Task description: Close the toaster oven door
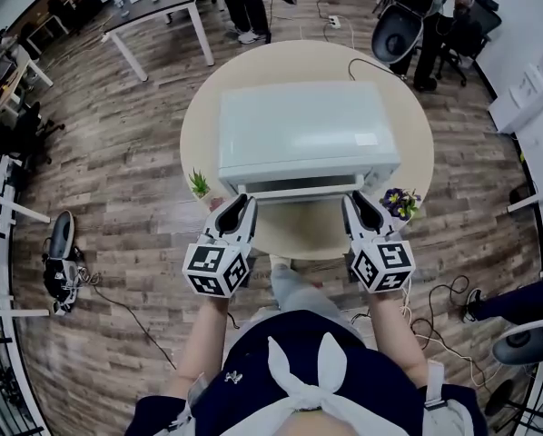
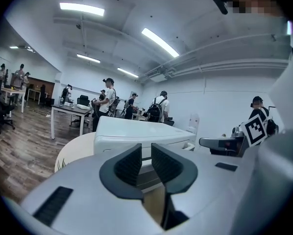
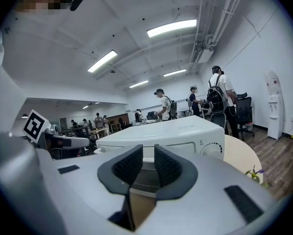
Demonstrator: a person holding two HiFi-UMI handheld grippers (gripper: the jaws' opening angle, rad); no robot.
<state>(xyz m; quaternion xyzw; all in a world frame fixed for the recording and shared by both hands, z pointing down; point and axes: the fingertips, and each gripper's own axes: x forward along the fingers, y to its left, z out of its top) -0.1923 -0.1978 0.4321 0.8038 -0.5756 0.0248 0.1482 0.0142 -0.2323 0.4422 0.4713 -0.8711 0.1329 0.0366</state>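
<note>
Begin at the left claw (image 1: 242,203) and right claw (image 1: 352,202), each narrowed to a slim gap with nothing pinched, poised near level at the two front corners of the toaster oven door (image 1: 299,190). Judge that door as still off its frame, though hard to tell by how much, at the front of the toaster oven (image 1: 299,125) mid-worktop (image 1: 409,143). Push with both claws evenly, carrying the free edge up and back in one arc. Avoid leading with one side, to prevent twisting the door or sliding the oven. Steer clear of the green plant (image 1: 200,185) at left and the purple flowers (image 1: 397,202) at right. Press until flush.
</note>
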